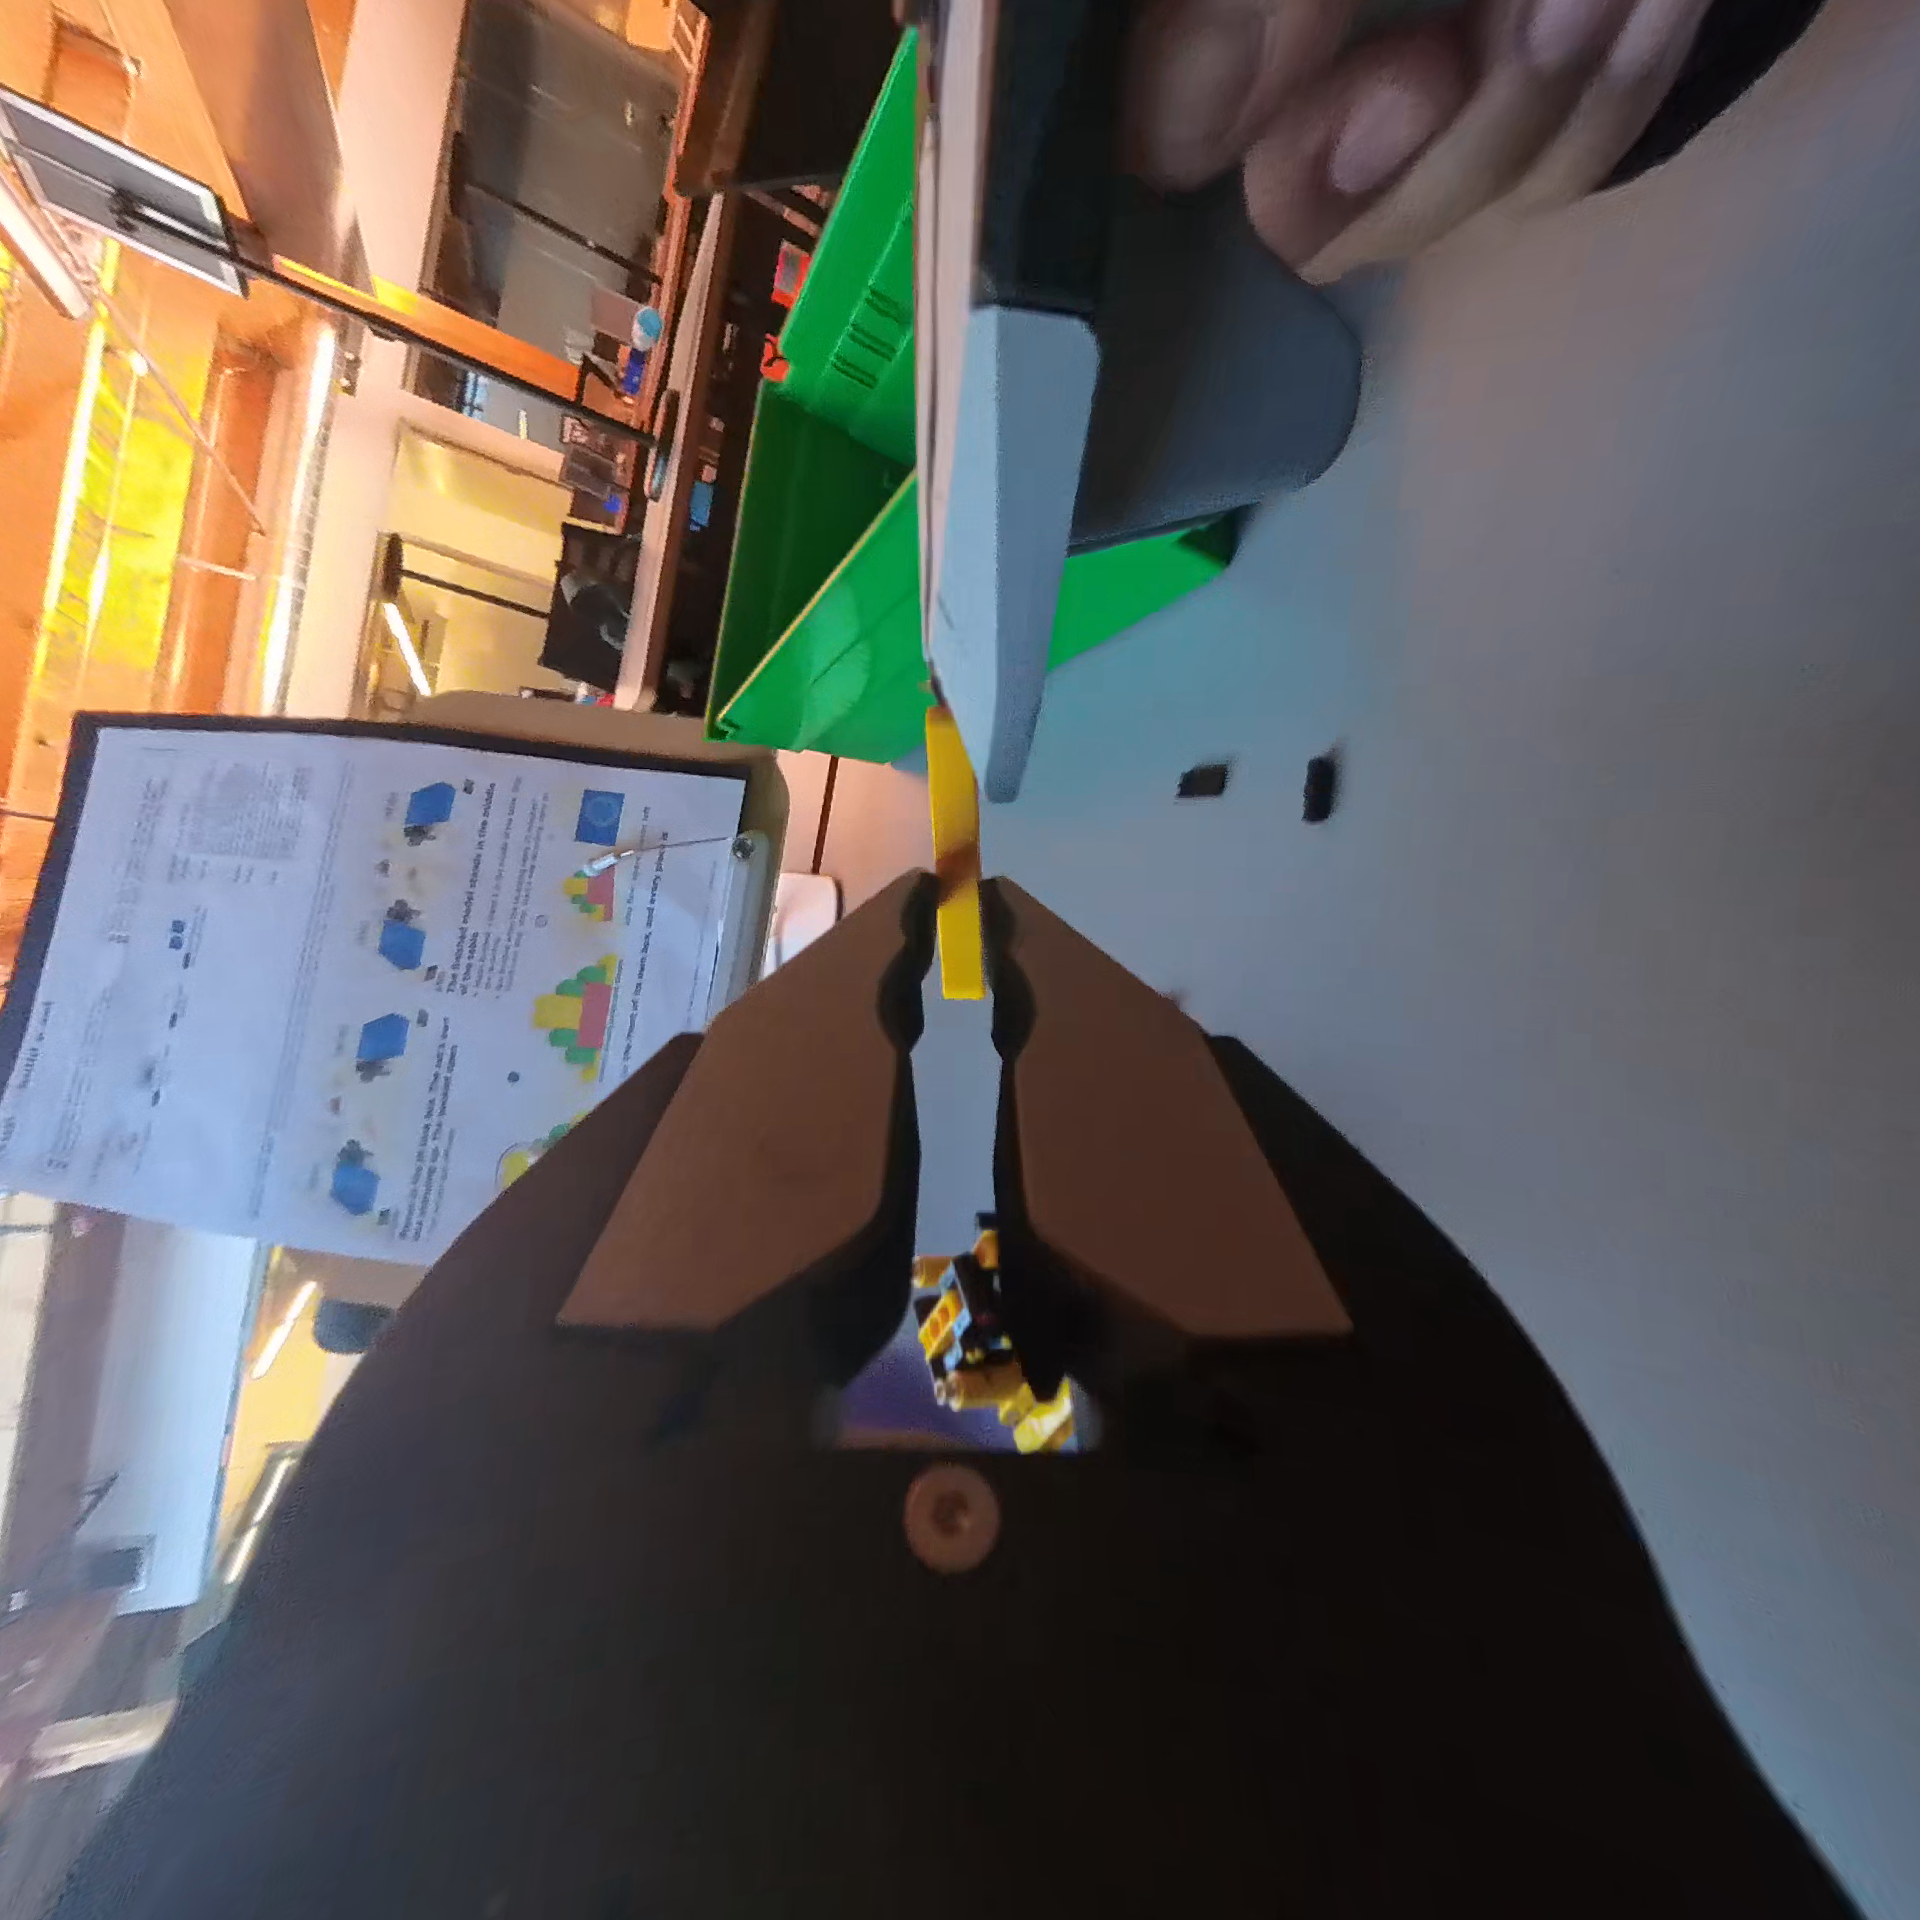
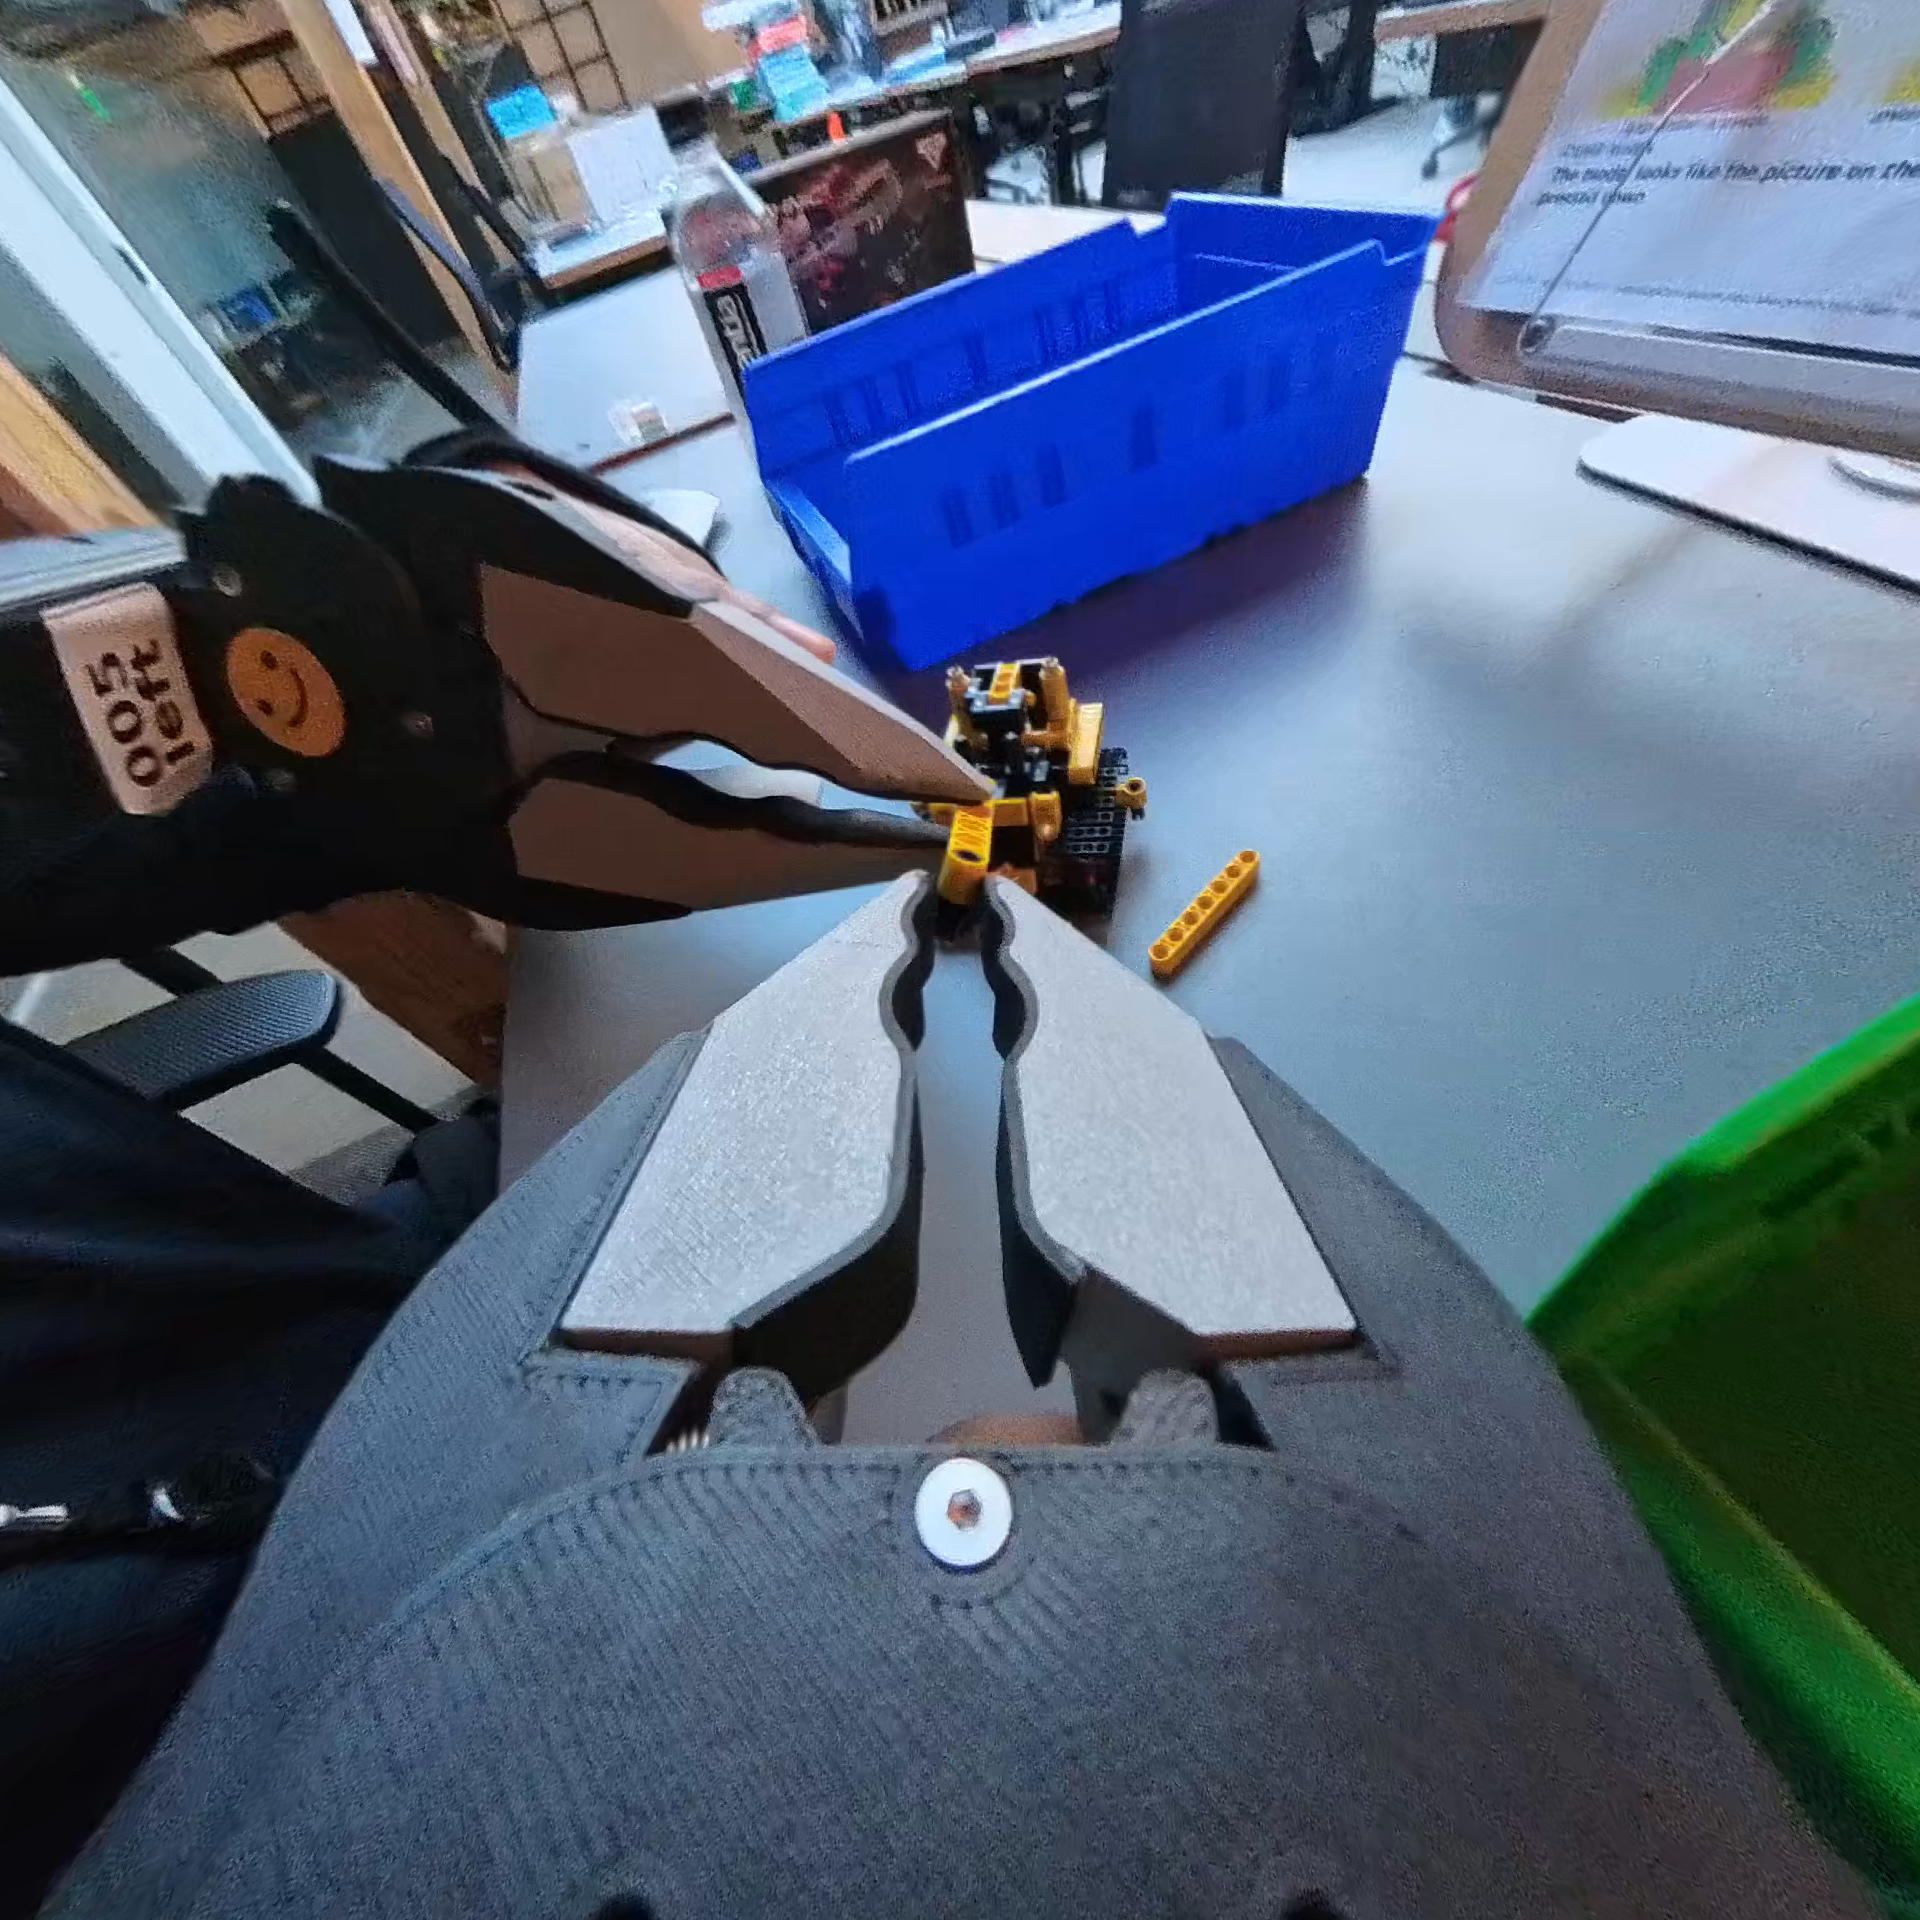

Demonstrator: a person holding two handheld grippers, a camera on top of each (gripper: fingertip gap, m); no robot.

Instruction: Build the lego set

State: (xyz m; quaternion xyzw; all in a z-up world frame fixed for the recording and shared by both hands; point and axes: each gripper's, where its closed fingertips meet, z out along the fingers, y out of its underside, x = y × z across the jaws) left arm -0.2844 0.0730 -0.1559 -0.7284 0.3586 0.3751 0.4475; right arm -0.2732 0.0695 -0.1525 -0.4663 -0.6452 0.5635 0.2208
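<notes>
My left gripper is shut on a short yellow beam, with both brown pads against its flat sides. In the right wrist view the left gripper comes in from the left and holds that beam just in front of the yellow-and-black lego model, which stands on the dark table. My right gripper is shut on the beam's near end; something dark sits just under it, unclear. In the left wrist view the right gripper's grey finger meets the beam's far end. A loose long yellow beam lies right of the model.
A blue bin stands behind the model and a green bin is at the near right, also in the left wrist view. An instruction sheet on a stand is at the back. Two small black pieces lie on the table. A bottle stands beside the blue bin. Both grippers' tips are close together, under 4 cm apart.
</notes>
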